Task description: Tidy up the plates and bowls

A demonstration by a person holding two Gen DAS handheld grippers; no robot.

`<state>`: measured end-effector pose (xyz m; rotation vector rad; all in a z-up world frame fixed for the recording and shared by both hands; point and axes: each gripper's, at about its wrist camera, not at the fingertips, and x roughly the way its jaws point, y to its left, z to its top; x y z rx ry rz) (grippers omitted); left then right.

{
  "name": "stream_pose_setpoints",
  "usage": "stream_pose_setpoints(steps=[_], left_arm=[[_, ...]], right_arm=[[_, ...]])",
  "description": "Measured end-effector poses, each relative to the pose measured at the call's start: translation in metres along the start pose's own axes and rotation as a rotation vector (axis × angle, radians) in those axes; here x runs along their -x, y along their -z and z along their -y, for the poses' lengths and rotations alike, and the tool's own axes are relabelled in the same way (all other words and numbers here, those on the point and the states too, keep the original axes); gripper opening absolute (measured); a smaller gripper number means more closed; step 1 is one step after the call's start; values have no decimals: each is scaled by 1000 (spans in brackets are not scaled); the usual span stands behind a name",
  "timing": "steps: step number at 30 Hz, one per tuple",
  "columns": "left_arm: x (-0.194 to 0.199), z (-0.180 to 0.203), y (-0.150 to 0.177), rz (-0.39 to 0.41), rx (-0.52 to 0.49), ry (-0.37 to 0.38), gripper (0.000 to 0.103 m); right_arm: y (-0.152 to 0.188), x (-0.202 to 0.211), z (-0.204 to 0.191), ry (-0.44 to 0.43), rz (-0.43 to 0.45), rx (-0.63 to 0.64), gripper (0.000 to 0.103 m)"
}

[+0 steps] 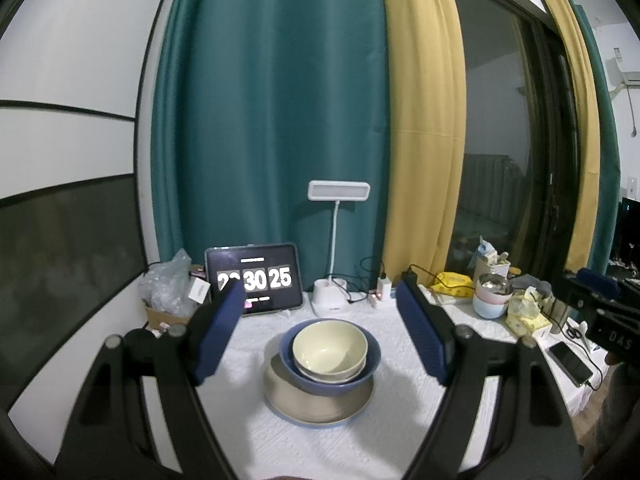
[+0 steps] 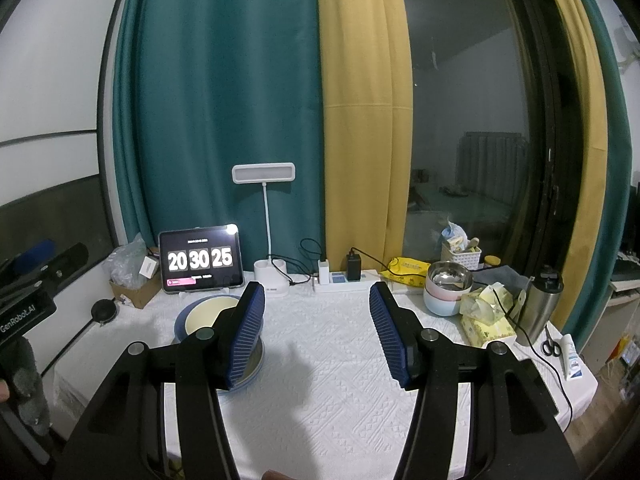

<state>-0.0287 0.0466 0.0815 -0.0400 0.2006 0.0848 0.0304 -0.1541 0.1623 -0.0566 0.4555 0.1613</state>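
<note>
A cream bowl point(image 1: 330, 350) sits nested in a blue bowl point(image 1: 372, 364), which rests on a beige plate point(image 1: 320, 406) atop a blue-rimmed plate, on the white tablecloth point(image 1: 340, 448). My left gripper point(image 1: 322, 316) is open and empty, held above and in front of the stack. My right gripper point(image 2: 316, 314) is open and empty over bare cloth, to the right of the stack point(image 2: 204, 312), whose right side is hidden behind its left finger.
A tablet clock point(image 1: 254, 280), desk lamp point(image 1: 338, 192) and power strip point(image 2: 344, 280) line the back edge. Stacked pastel bowls with a steel bowl point(image 2: 446, 290), tissue packs point(image 2: 486, 320), a flask point(image 2: 538, 308) and scissors point(image 2: 551, 346) crowd the right side.
</note>
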Motion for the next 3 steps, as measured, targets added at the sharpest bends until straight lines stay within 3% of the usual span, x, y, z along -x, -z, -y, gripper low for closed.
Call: stream_pose_setpoints(steps=[3], left_arm=[[0, 2, 1, -5, -2, 0, 79]], right_arm=[[0, 0, 0, -1, -1, -1, 58]])
